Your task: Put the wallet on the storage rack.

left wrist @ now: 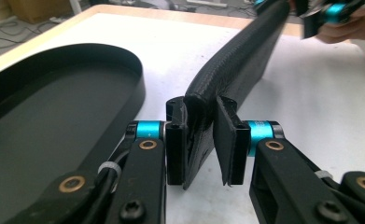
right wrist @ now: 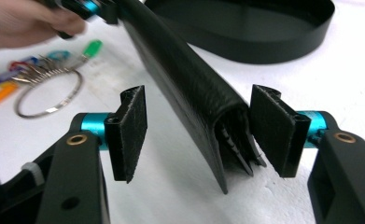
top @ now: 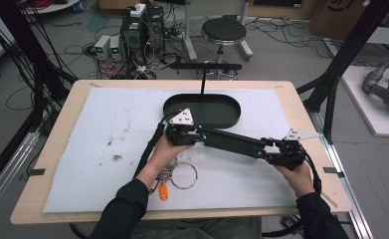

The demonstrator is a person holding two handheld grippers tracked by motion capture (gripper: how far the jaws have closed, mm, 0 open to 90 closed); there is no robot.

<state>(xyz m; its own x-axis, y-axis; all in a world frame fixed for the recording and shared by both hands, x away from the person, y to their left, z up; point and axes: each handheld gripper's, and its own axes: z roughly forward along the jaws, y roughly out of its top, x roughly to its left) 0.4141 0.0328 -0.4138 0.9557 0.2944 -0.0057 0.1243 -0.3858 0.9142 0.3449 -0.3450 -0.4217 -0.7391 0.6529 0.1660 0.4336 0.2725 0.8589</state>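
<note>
Nearest the person's edge of the desk (top: 72,107), just on the near side of the long black case (top: 234,143), a key ring (top: 182,175) with coloured tags lies loose on the white mat.

Above that, the case spans between the two hands, its long axis running from the left tool (top: 184,133) across to the right tool (top: 281,149), slightly nearer the person at its right end. It stands on its long edge, its lower edge down by the mat. At the case's left end the left tool (left wrist: 201,140) is clenched on it, both pads pressed to its sides. At the right end, the right tool (right wrist: 196,130) stands released: its jaws straddle the case, one pad close against it and the other well clear.

Beyond the case, on its far side, sits the oval black tray (top: 232,117), nearer the left end than the right. My guess is that the case is bound for this tray; if so, it would have to swing a little to match the tray's long axis.
</note>
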